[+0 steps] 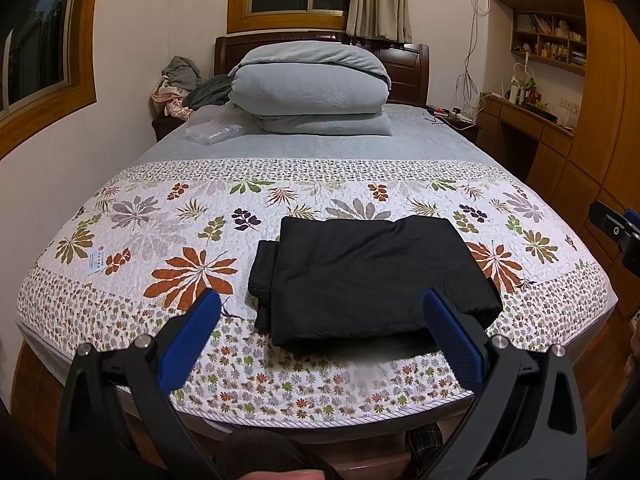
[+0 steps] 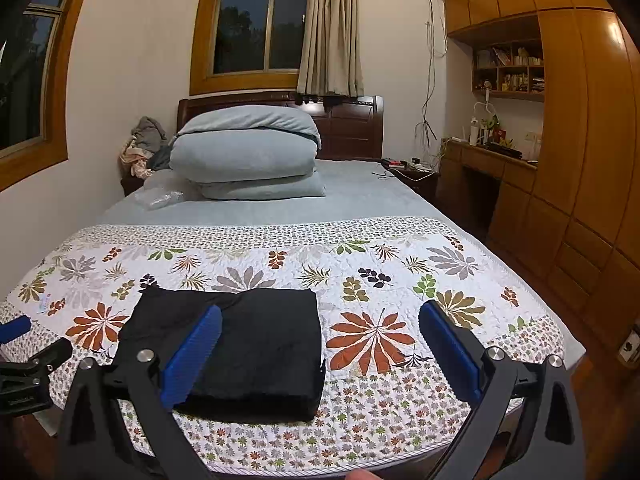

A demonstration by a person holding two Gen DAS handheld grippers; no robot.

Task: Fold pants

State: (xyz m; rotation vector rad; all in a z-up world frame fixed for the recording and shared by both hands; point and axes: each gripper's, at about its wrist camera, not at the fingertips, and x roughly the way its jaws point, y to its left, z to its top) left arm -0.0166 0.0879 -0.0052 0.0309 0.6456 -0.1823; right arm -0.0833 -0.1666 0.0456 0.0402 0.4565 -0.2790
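The black pants lie folded into a compact rectangle on the floral quilt near the foot of the bed; they also show in the right wrist view. My left gripper is open and empty, held just short of the pants' near edge. My right gripper is open and empty, above the quilt to the right of the pants, its left finger over the pants' near left part. The right gripper shows at the right edge of the left wrist view; the left gripper shows at the left edge of the right wrist view.
The floral quilt covers the bed's near half. Folded grey bedding is stacked by the headboard, with a clothes pile to its left. A wooden desk and wardrobe line the right wall. A label tag lies on the quilt.
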